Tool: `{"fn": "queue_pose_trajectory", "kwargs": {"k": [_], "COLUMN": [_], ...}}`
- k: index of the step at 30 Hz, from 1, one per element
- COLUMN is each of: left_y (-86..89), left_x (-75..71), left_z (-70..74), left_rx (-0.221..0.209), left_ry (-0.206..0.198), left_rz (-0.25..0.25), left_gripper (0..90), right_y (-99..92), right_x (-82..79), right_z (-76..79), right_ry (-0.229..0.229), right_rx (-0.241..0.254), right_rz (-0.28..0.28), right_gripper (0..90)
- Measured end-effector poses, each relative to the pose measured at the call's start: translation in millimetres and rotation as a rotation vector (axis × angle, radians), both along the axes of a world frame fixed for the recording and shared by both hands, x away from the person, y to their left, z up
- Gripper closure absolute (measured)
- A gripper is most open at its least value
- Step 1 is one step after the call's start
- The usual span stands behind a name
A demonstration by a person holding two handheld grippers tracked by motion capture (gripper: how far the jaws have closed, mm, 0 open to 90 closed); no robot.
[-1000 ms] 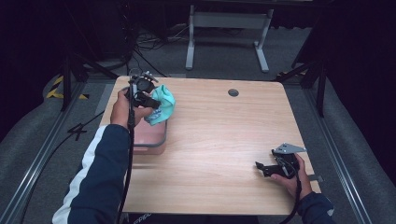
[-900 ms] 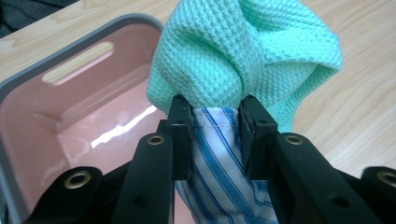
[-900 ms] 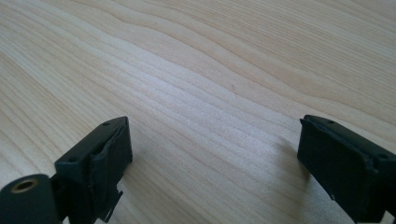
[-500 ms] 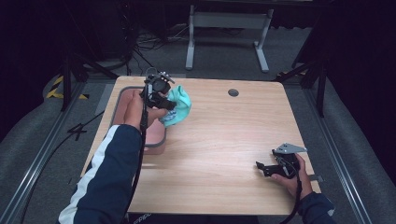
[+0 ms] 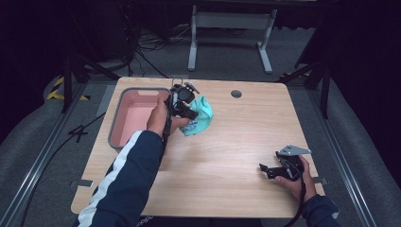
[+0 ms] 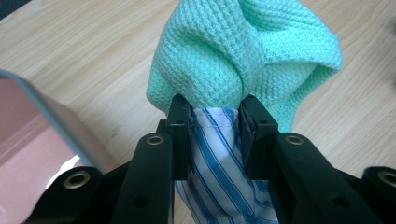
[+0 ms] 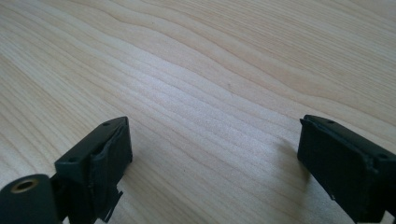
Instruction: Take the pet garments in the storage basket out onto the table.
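My left gripper [image 5: 187, 105] has its jaws clamped on a bundle of cloth: a green towel [image 6: 243, 56] bunched up above the pads, and a blue-striped white cloth [image 6: 217, 158] pinched between them. In the high view the green towel [image 5: 201, 120] hangs from my left gripper over the table [image 5: 236, 161], just beside the right rim of the pink tub [image 5: 137, 113], in the far left part of the table. In my left gripper view the tub's grey rim [image 6: 51, 121] stands at the lower left and the bundle is over bare wood, outside the tub. I cannot tell whether the towel's lower edge touches the table.

My right gripper [image 5: 276, 169] sits near the table's near right corner, well apart from the cloth. Its jaws stand wide open with nothing between them, bare wood [image 7: 210, 93] below.
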State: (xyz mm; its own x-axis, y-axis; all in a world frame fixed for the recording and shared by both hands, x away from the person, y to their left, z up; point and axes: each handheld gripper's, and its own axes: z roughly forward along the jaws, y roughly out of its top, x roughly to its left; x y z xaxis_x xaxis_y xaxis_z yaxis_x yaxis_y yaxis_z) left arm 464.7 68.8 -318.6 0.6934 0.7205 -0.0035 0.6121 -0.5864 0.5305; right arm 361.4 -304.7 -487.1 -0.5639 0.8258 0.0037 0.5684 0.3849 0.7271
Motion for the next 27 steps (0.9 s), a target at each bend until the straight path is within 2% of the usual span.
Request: {"fn": "queue_pose_trajectory", "kwargs": {"k": [10, 19, 23, 27], "left_y": [-32.6, -48.8, -55.3, -58.6], "left_x": [-7.9, -8.2, -9.3, -8.7], "left_z": [-22.9, -52.1, -65.5, -77.0], "left_rx": [0.018, 0.054, 0.074, 0.081], "left_ry": [0.037, 0.074, 0.075, 0.079], "left_rz": [-0.068, -0.065, -0.071, -0.054], "left_gripper": [69.4, 68.8, 68.6, 68.3], "right_y": [0.0, 0.0, 0.1, 0.2], "right_x": [-0.1, -0.1, -0.1, -0.2], "right_z": [0.0, 0.0, -0.1, -0.1], "right_ry": [0.0, 0.0, -0.001, 0.0], "right_rx": [0.0, 0.0, 0.001, 0.001], "right_rz": [-0.001, 0.0, -0.002, -0.002], "right_gripper": [10.4, 10.4, 10.4, 10.4]}}
